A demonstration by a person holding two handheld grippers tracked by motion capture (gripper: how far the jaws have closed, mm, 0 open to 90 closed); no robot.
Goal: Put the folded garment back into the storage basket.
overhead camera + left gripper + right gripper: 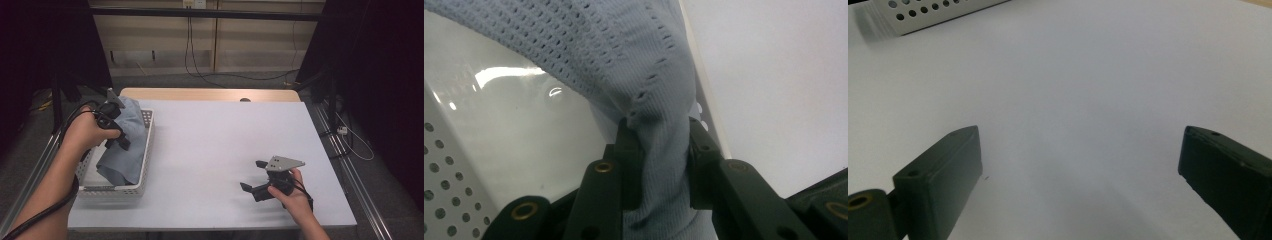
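Left gripper (120, 131) clamped on blue-grey cloth (125, 145) draped in white perforated basket (145, 170) at table's (210, 135) left edge; right gripper (253, 176) jaws wide, near right front corner.

Laboratory recording bay: white counter (220, 150) enclosed by black curtains (380, 75), aluminium rails (345, 165), trailing cables (200, 70) on the floor.

My white table (220, 150) sits on a wood top (210, 94); beige panel wall (205, 40) behind, black curtains (370, 75) both sides, cables (220, 75) on grey floor (200, 80).
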